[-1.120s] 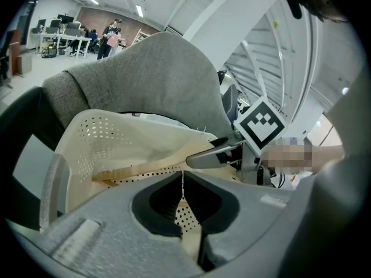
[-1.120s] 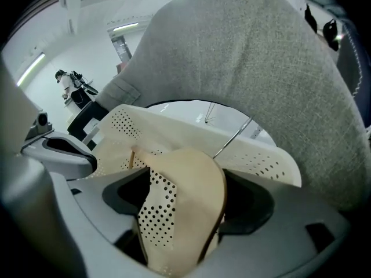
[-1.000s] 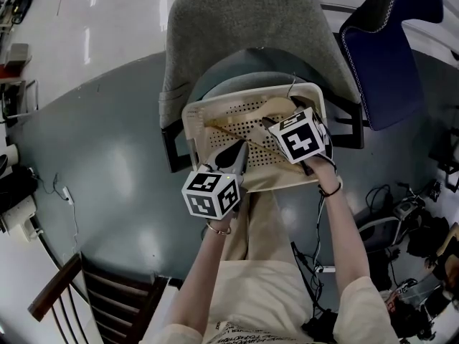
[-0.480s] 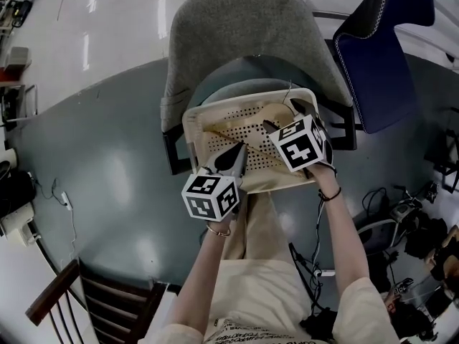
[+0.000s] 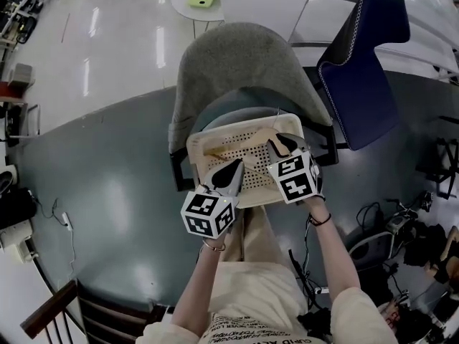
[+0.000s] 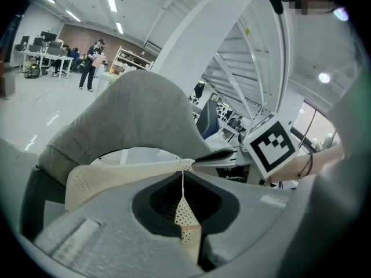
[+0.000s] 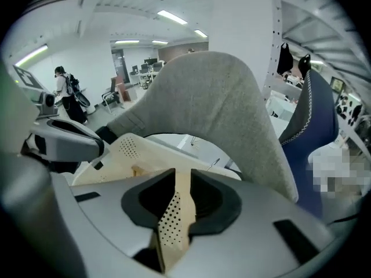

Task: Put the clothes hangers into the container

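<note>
the grey chair (image 5: 237,56) fills the upper middle of the head view, a blue chair (image 5: 362,70) at its right, and over its seat at frame centre is the cream perforated container (image 5: 197,145) with the wooden hangers (image 5: 244,140) lying inside. only this view shows both tools at the near rim, the left gripper (image 5: 231,172) lower left and the right gripper (image 5: 282,144) at the right end. the left gripper view alone shows its jaws clenched on the dotted wall (image 6: 184,216), while the right gripper view shows jaws that have just been closing, now pinching that wall (image 7: 169,219), with a thin metal hook (image 7: 217,164) behind.
</note>
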A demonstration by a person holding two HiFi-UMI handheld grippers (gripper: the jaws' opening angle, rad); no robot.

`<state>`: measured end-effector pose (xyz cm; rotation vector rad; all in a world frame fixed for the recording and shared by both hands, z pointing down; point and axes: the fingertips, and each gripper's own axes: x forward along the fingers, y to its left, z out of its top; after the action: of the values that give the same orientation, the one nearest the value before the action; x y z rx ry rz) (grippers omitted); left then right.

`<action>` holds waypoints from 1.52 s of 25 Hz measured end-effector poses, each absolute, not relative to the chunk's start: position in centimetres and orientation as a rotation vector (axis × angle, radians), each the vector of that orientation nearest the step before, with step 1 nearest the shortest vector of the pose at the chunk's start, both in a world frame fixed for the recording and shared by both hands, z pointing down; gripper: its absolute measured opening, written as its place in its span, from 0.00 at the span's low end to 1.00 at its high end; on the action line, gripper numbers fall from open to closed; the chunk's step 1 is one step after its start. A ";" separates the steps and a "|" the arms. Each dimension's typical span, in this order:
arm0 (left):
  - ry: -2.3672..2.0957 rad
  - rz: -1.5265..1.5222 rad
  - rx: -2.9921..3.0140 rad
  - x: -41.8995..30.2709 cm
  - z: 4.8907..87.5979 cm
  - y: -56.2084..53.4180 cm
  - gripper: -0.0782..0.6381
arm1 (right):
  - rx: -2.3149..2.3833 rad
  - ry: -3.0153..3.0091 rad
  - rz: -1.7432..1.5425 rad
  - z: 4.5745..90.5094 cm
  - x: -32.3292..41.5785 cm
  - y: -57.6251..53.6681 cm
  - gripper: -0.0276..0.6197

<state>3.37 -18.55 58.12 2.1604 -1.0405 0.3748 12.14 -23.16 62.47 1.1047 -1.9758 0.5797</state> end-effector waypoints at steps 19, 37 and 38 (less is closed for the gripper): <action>-1.003 0.287 2.468 2.7 44.2 -18.1 0.15 | 1.276 -2.379 0.799 46.6 11.6 -19.6 0.05; -1.098 0.132 2.681 0.7 33.4 -18.0 0.15 | 1.525 -2.671 0.596 33.8 13.6 -18.5 0.05; -1.104 0.122 2.690 0.6 33.0 -17.8 0.15 | 1.552 -2.677 0.581 33.3 13.9 -18.2 0.05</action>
<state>0.55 -17.79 32.97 2.6901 -1.1041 0.1225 13.86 -18.19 33.32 1.5521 -2.6775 0.5812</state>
